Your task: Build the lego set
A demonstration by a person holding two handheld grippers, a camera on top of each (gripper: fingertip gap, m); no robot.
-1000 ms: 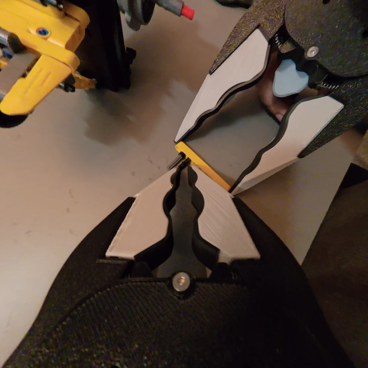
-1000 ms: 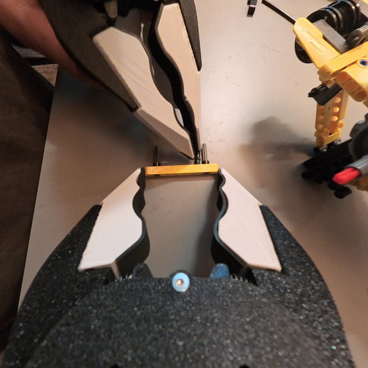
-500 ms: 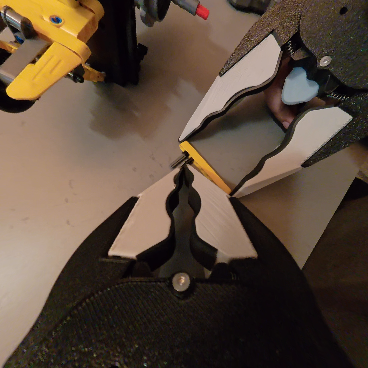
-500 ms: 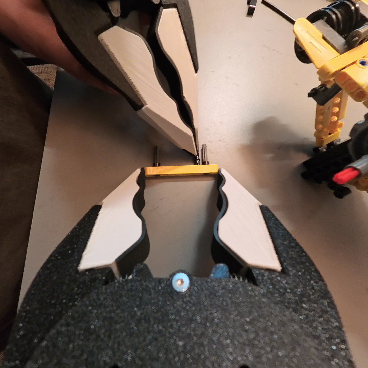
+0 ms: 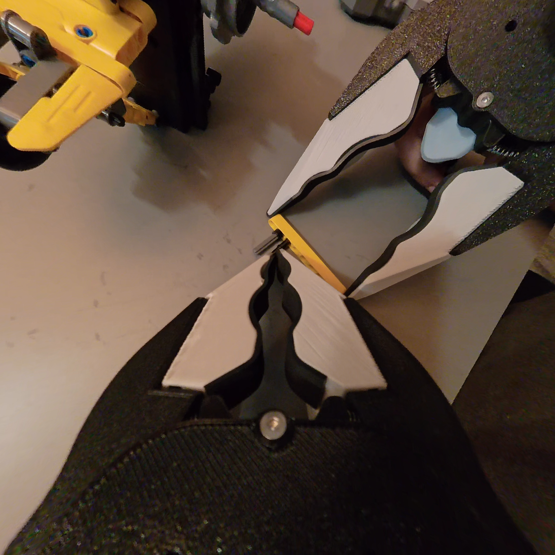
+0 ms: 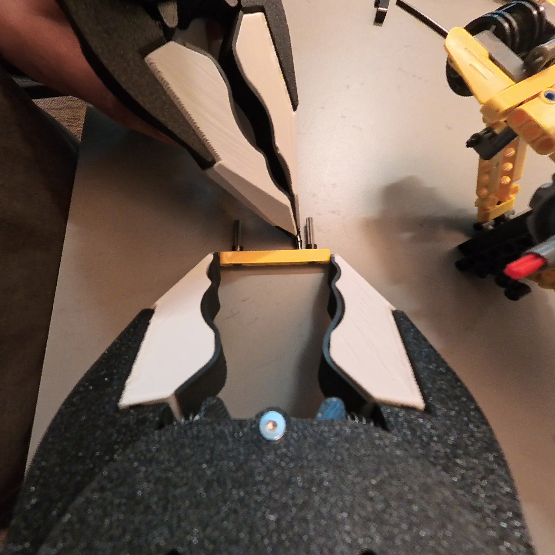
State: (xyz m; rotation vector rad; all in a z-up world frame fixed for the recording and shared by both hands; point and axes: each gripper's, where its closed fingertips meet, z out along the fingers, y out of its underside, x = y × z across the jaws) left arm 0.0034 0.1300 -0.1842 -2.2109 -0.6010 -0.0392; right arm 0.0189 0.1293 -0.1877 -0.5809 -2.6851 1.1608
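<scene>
My right gripper (image 6: 274,264) is shut on a flat yellow beam (image 6: 274,257), held end to end between its fingertips just above the grey table (image 6: 345,90). Two black pins (image 6: 309,232) stick out of the beam's far side, one near each end. My left gripper (image 5: 274,255) is shut, and its tips rest against the beam (image 5: 306,258) right beside the pin (image 5: 265,244) at that end. In the right wrist view the left gripper (image 6: 295,237) comes down from the upper left. Whether it pinches anything is too small to tell.
A yellow and black brick-built model (image 5: 75,75) stands on the table beyond the grippers; it also shows in the right wrist view (image 6: 510,120). A grey part with a red tip (image 5: 301,21) juts from it. The table edge (image 5: 492,345) runs close by. The grippers are tip to tip, or close to it.
My left gripper has tilted, its body moving while its tips stay at the pin. My right gripper and the yellow beam have not moved.
</scene>
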